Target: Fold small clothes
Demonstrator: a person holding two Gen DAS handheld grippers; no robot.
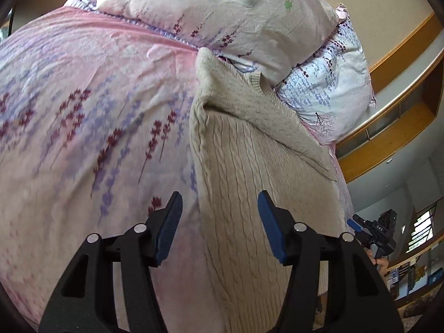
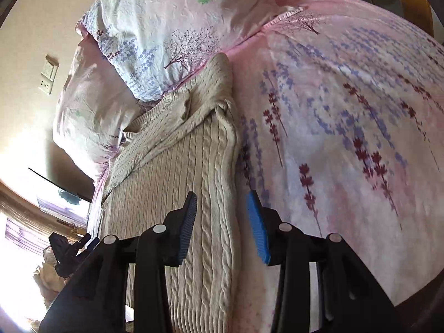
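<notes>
Knitwear in beige cable stitch, a small sweater [image 1: 249,149], lies folded lengthwise into a long narrow strip on the bed [image 1: 83,97], which is covered in a pink spread printed with purple and dark red flower sprigs. The strip runs up the bed toward its head, where the sweater's ribbed neck end reaches the pillows [image 1: 222,14]; a folded flap lies slanted across that upper part. Two pillows in matching floral cases are stacked at the head edge, the lower one just touching the knit. The left gripper [image 1: 220,227] hovers over the sweater's near stretch, its fingers [image 1: 169,227] standing apart with nothing between the blue pads; one finger is above the bedspread beside the strip's edge, the other above the knit. The right gripper [image 2: 223,227] hangs over the same strip from the other side, its fingers [image 2: 258,227] likewise apart and empty, one above the cable knit, the other at the strip's folded edge next to the spread. In the left wrist view the right gripper shows small beyond the bed's side edge, held by a hand [image 1: 380,262]. A wooden headboard [image 1: 388,144] curves behind the pillows.
</notes>
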